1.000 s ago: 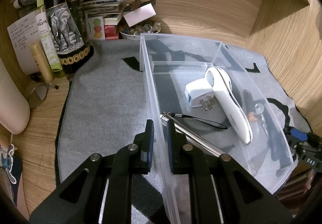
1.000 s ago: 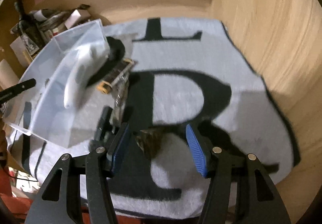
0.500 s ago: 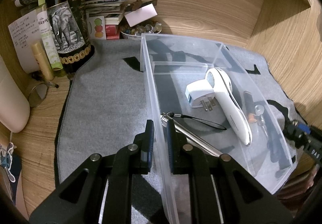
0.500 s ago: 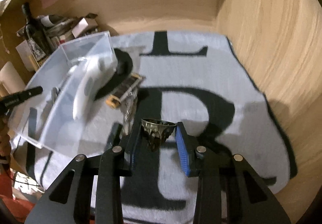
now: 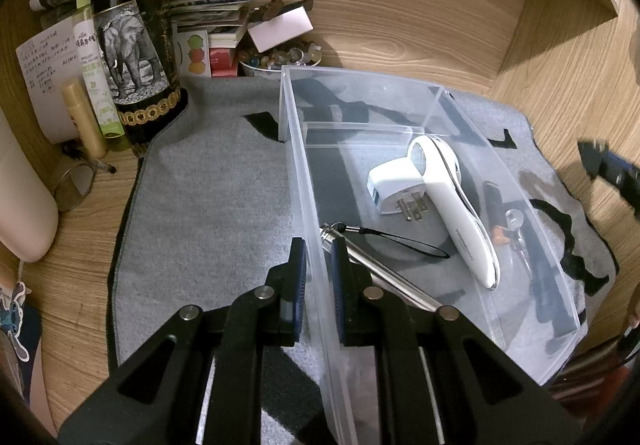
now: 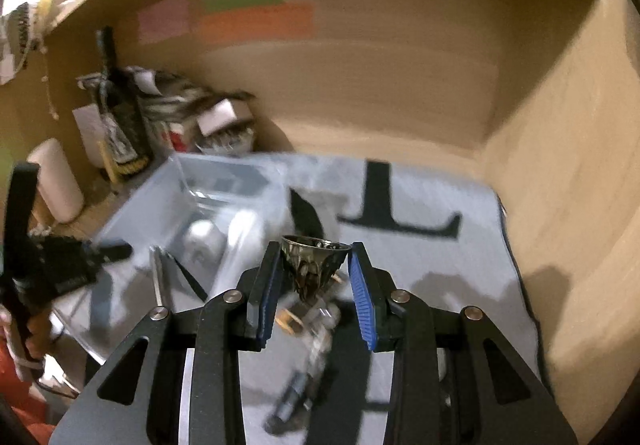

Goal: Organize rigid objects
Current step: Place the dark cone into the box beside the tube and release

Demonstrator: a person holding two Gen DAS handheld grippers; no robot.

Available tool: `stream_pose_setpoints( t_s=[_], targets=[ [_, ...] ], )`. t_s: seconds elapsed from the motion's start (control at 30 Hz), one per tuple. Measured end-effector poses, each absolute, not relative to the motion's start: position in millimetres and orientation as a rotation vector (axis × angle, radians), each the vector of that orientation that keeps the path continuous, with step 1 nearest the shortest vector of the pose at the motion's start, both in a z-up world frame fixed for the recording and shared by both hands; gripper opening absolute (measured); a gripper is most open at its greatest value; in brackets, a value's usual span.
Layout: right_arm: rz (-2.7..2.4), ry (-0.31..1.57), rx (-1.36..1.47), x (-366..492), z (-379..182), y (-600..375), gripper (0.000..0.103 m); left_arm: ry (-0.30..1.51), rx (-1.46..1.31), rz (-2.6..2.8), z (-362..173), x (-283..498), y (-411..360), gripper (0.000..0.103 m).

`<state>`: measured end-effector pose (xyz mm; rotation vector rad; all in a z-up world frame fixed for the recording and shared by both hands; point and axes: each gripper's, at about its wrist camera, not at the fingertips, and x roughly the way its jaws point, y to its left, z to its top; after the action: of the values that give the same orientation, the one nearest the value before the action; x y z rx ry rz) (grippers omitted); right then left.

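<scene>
A clear plastic bin [image 5: 432, 113] stands on the grey mat, and my left gripper [image 5: 318, 249] is shut on its near left wall. Inside lie a white handheld device [image 5: 452, 213], a white plug adapter [image 5: 394, 185] and a metal pen with a black lanyard [image 5: 380, 265]. My right gripper [image 6: 314, 257] is shut on a small dark metal cone-shaped cup [image 6: 312, 261], held in the air above the mat, to the right of the bin [image 6: 224, 181]. The right wrist view is blurred. Keys [image 5: 514, 221] and dark items lie on the mat just outside the bin's right wall.
A dark bottle with an elephant label [image 5: 132, 37], tubes, papers and a bowl of stones [image 5: 280, 57] crowd the back left corner. Wooden walls close the back and the right side. Below my right gripper, keys [image 6: 320, 325] and a dark stick [image 6: 294, 401] lie on the mat.
My right gripper has closed on the metal cup and lifted it off the mat, swinging toward the bin. My left gripper and the bin have stayed still.
</scene>
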<state>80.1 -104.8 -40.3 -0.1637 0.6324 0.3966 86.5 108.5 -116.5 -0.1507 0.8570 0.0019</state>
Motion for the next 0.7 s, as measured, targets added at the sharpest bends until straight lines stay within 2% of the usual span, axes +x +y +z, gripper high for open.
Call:
stream_pose_setpoints(
  t_s=[0.37, 0.7],
  targets=[
    [0.554, 0.583, -0.226, 84.0, -29.7, -48.9, 0.031, 0.856, -0.153, 0.003, -116.6, 86.7, 108.6, 0.012],
    [0.627, 0.717, -0.367, 92.3, -69.0, -7.3, 0.031, 0.855, -0.153, -0.001, -117.4, 86.5, 108.2, 0.012]
  ],
)
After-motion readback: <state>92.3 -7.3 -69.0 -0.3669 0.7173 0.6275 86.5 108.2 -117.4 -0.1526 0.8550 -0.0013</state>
